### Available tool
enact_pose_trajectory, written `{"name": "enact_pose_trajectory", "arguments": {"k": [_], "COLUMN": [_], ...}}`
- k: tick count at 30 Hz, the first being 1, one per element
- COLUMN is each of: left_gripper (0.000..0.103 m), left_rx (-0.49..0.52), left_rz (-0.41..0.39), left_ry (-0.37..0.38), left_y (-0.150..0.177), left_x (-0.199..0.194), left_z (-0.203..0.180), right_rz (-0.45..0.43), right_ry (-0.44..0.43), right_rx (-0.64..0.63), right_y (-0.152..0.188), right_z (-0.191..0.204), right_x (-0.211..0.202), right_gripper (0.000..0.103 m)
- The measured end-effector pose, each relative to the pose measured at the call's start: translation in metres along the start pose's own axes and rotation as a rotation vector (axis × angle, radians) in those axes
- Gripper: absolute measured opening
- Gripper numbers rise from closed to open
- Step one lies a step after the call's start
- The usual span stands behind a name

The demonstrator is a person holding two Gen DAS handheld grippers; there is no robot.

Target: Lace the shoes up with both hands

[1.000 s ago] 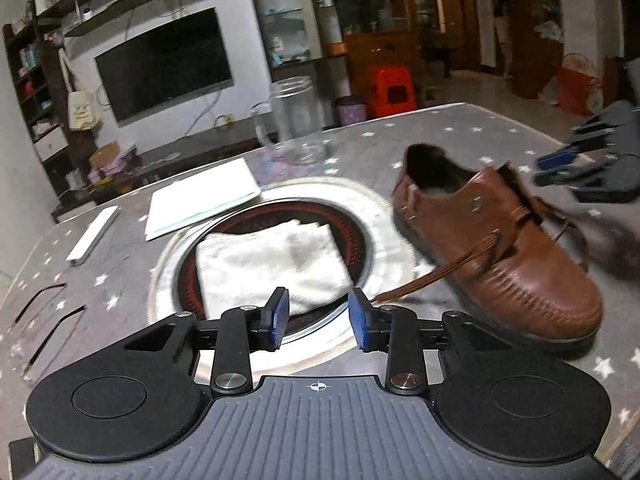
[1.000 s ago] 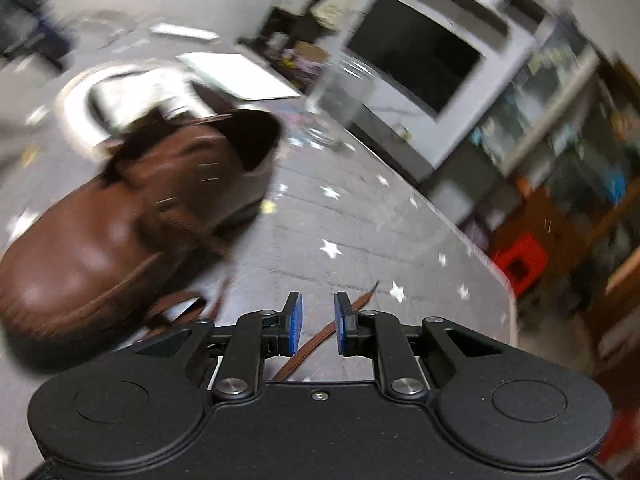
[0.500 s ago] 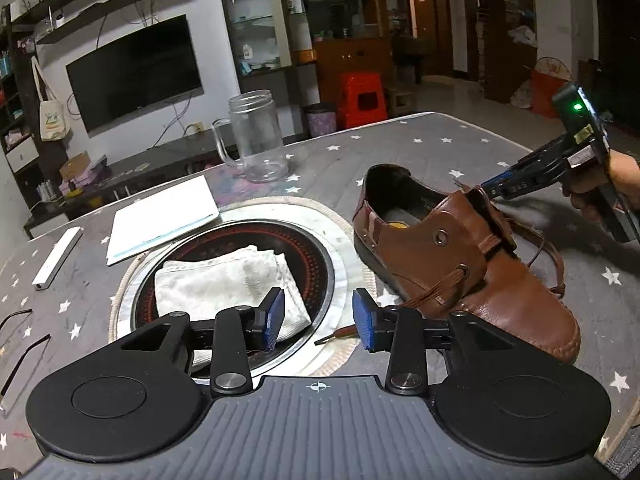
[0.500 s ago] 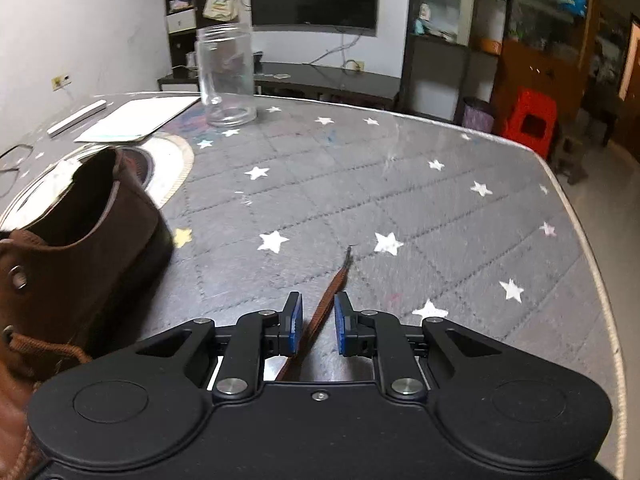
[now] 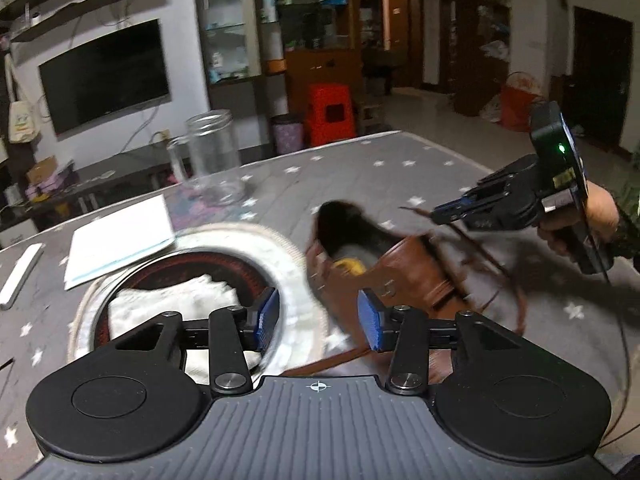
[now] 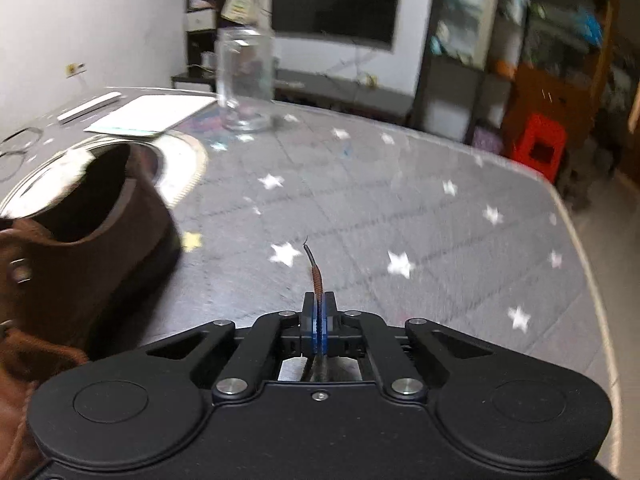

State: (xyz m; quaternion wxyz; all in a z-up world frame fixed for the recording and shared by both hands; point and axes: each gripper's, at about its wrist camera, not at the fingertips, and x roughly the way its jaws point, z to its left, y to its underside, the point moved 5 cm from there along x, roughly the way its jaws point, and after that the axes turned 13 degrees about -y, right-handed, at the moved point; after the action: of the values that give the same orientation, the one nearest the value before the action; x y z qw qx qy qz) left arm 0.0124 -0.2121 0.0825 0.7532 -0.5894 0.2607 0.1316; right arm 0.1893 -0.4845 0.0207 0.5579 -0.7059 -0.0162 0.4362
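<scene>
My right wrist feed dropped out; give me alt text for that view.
The right gripper is shut on the brown lace, whose tip sticks out past the pads. The brown shoe sits at left on the star-patterned table, with a glass jar behind.

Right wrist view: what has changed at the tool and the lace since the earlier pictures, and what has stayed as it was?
The right tool has shut on the lace end, which a second ago lay loose between its open pads. The left tool is opening, wider than before, with nothing gripped. The brown shoe, glass jar, white paper and cloth stay on the star-patterned table.
</scene>
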Motion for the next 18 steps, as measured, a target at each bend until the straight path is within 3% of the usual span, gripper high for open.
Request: {"name": "enact_pose_trajectory", "arguments": {"k": [3,11,14,18], "left_gripper": [0.046,0.044,0.021,0.014], "left_rx": [0.017,0.017,0.002,-0.011], "left_rz": [-0.009,0.023,0.038,0.03], "left_ry": [0.044,0.066,0.078,0.11], "left_y": [-0.01,-0.017,-0.014,-0.01], "left_x": [0.001,0.023,0.029,0.028], "left_z": [-0.015,-0.028,-0.024,-0.018], "right_rz": [-0.023,-0.072,-0.077,-0.069], "right_ry": [-0.01,-0.055,-0.08,-0.104], "right_rx": [-0.137,-0.442,-0.517,-0.58], "right_y": [-0.004,-0.006,-0.006,-0.002], "right_z": [0.025,0.093,0.111,0.123], "right_x": [-0.023,-0.079,-0.092,-0.098], "right_gripper": [0.002,0.002,0.002,0.002]}}
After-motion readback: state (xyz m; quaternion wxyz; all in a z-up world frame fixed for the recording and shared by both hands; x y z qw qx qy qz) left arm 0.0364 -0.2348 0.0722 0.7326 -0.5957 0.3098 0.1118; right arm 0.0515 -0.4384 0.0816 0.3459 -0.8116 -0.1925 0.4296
